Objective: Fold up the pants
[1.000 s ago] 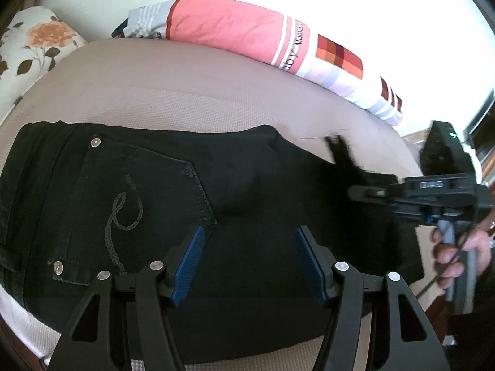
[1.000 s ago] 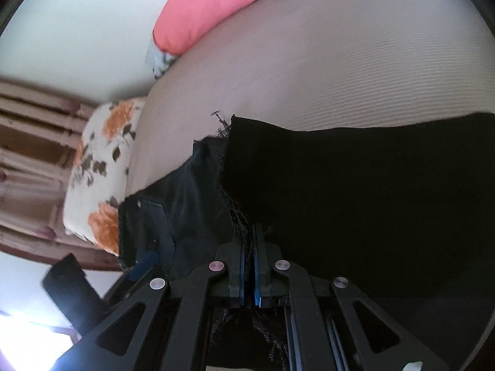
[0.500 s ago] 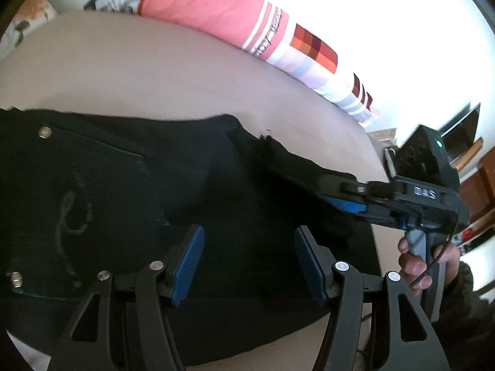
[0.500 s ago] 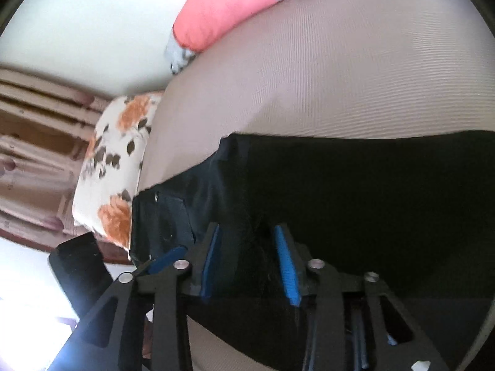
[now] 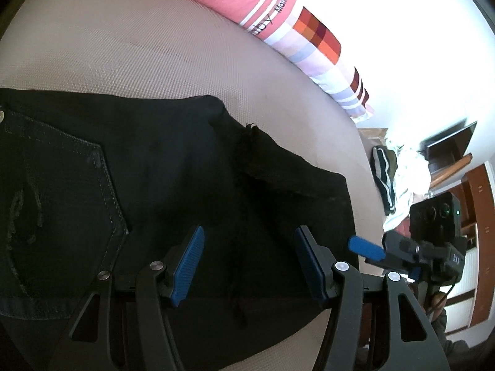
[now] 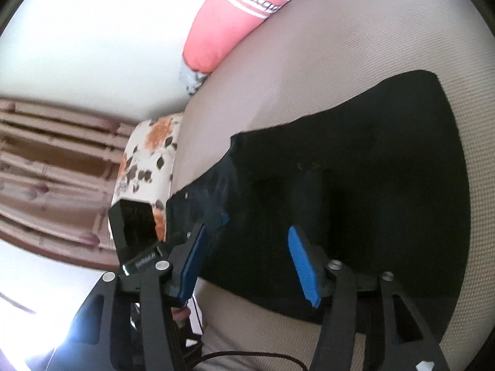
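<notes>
Black jeans (image 5: 173, 191) folded flat on the bed (image 5: 130, 49), long axis running across both views. Right gripper (image 6: 250, 259) jaws just opened, empty, off the folded-over leg end (image 5: 294, 170). Left gripper (image 5: 247, 266) jaws apart, empty, nearer the middle.

Beige, finely textured mattress (image 5: 154, 52) filling most of both views. Along its far edge, a long pink bolster pillow with white stripes and a chequered red-and-orange end (image 5: 263, 9), set against a bright, overexposed white wall (image 6: 92, 46). At one end, a white pillow with orange floral print (image 6: 148, 160), backed by pinkish-brown pleated curtains (image 6: 46, 160). Beyond the other end, reddish-brown wooden furniture (image 5: 476, 216) and a heap of clothes (image 5: 389, 179).
</notes>
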Motion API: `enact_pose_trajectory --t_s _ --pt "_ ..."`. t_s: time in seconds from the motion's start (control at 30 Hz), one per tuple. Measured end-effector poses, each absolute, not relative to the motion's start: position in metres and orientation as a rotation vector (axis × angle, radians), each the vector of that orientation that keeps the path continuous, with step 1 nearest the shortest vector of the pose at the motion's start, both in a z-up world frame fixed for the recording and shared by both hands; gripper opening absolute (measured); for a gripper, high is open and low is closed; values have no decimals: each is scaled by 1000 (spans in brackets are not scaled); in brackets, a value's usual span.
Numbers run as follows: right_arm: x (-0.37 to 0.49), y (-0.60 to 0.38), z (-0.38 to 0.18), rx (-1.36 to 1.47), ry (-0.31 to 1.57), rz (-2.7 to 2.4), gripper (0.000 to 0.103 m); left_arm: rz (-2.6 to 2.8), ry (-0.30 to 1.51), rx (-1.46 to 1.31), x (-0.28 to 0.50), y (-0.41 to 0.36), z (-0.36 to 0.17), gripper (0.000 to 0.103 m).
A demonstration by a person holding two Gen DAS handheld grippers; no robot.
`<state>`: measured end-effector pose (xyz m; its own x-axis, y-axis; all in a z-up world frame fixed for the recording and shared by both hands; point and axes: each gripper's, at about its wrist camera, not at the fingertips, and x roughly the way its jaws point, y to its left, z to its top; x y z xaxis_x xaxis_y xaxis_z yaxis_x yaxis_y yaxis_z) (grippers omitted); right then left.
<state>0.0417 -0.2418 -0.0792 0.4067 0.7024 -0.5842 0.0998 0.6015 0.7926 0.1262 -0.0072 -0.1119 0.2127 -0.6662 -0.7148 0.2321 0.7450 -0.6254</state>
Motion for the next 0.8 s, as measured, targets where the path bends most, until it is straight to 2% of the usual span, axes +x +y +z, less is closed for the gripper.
enact_pose_trajectory --t_s 0.2,0.47,0.67,0.77,0.8 --pt "37 -240 -71 829 1076 433 53 -642 1192 -398 124 -10 -104 61" --pt "37 -254 -86 941 1069 451 53 -624 1161 -391 121 -2 -90 61" --pt "31 -258 -76 878 1051 391 53 -685 1233 -420 123 -11 -103 61" --pt "24 -269 -76 895 1029 359 55 -722 1292 -448 128 -18 -115 58" --pt "22 -272 -77 898 1024 345 58 -730 1304 -453 131 -19 -119 50"
